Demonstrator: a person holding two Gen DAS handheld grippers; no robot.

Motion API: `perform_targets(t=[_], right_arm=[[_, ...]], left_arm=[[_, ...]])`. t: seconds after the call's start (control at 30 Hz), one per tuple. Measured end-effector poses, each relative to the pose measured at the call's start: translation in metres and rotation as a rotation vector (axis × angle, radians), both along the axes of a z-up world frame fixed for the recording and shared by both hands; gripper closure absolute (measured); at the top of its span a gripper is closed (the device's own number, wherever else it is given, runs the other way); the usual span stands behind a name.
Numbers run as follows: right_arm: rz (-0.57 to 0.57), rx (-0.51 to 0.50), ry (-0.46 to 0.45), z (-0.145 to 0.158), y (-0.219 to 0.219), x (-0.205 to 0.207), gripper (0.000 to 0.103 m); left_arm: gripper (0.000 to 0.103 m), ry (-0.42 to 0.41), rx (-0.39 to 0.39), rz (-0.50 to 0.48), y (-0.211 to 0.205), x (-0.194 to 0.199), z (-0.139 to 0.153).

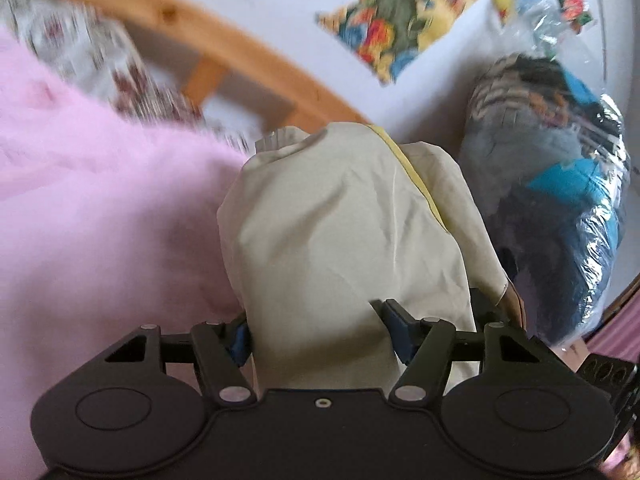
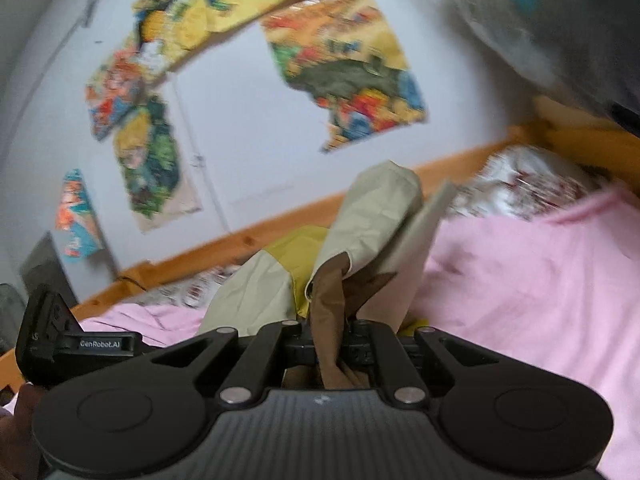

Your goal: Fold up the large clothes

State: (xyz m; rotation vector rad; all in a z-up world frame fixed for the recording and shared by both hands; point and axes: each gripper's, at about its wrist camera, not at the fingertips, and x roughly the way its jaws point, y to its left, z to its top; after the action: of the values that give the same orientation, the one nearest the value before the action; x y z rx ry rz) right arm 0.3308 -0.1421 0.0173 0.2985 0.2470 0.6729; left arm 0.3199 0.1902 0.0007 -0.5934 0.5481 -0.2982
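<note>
A large beige garment (image 1: 344, 216) with a yellow trim and a brown lining hangs lifted over a pink bed cover (image 1: 100, 220). In the left wrist view the cloth drapes down between the fingers of my left gripper (image 1: 320, 332), whose jaws stand wide apart around it. In the right wrist view my right gripper (image 2: 332, 344) is shut on a bunched brown and beige part of the same garment (image 2: 376, 224), which rises up in front of it. The other gripper's black body (image 2: 60, 332) shows at the left edge of that view.
The bed has a wooden frame rail (image 1: 224, 36) against a white wall with colourful posters (image 2: 352, 76). A clear plastic bag of dark and blue clothes (image 1: 560, 184) sits at the right. A patterned white sheet (image 1: 104, 68) lies beyond the pink cover (image 2: 540, 280).
</note>
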Motion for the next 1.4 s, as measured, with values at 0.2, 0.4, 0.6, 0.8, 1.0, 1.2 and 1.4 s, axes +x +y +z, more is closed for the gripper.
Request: perform_targets(t=[0.2, 0.4, 0.6, 0.8, 1.0, 1.2, 1.4], right_arm=[[0.060, 0.015, 0.070, -0.027, 0.041, 0.015, 0.097], [-0.097, -0.023, 0.279, -0.083, 0.032, 0.033, 0.088], [-0.128, -0.028, 0.264, -0.084, 0.013, 0.018, 0.062], [-0.153, -0.106, 0.167, -0.069, 0.010, -0.008, 0.031], [-0.165, -0.157, 0.055, -0.042, 0.004, -0.038, 0.015], [-0.159, -0.162, -0.048, -0.007, -0.001, -0.070, 0.000], [-0.158, -0.166, -0.125, 0.024, -0.005, -0.108, 0.000]], left_arm=[[0.036, 0.090, 0.095, 0.070, 0.030, -0.013, -0.023], [0.024, 0.126, 0.105, 0.132, 0.028, -0.014, -0.053], [0.007, 0.178, 0.188, 0.171, 0.001, -0.017, -0.042], [0.002, 0.199, 0.245, 0.260, -0.022, -0.041, -0.033], [0.001, 0.163, 0.276, 0.323, -0.040, -0.070, -0.009], [0.001, 0.055, 0.328, 0.350, -0.053, -0.110, 0.030], [0.001, -0.076, 0.371, 0.362, -0.068, -0.161, 0.065]])
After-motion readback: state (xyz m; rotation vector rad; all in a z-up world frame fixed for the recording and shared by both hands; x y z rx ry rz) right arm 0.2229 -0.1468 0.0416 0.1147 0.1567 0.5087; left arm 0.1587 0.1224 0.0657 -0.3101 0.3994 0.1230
